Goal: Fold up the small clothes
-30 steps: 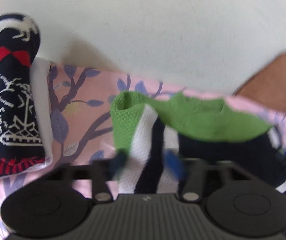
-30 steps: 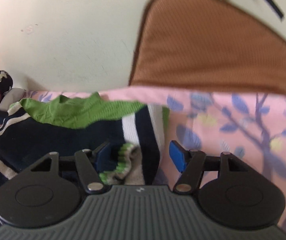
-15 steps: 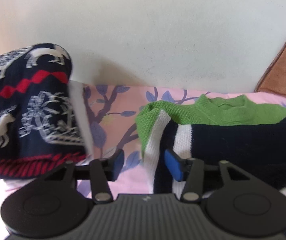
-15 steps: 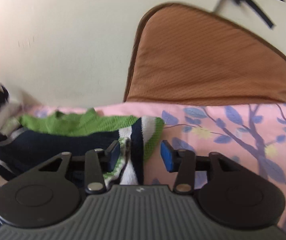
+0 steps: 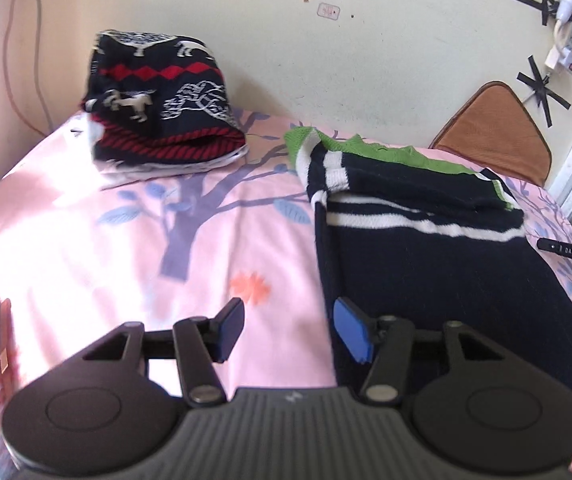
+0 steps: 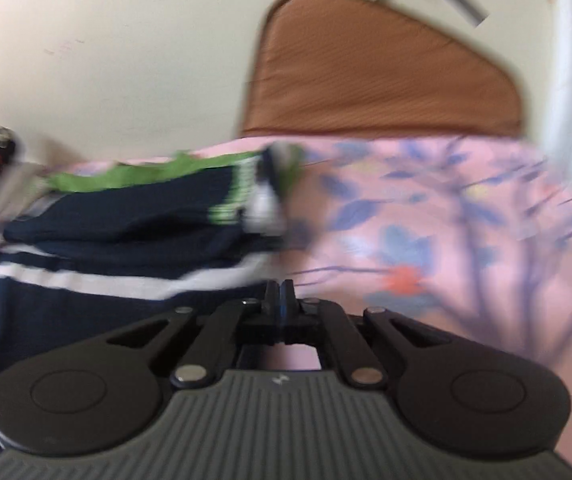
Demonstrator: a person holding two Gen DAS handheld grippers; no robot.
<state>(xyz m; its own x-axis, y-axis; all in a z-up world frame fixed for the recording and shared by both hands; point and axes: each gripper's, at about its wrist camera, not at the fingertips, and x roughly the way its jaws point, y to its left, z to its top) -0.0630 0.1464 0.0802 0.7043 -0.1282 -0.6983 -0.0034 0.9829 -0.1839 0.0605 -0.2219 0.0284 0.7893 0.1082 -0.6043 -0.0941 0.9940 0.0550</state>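
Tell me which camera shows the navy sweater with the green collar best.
The left wrist view: the navy sweater lies sharp on the pink bedsheet, sleeves folded in, white stripes and green collar clear. The right wrist view shows only its blurred right side, cut off at the frame's left edge.

White letters "DAS" on black bar [image 5: 566, 250] at right edge

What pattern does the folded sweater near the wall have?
Dark navy sweater with white horse and tree motifs, a red zigzag band and a red-striped hem; the left wrist view shows it best.
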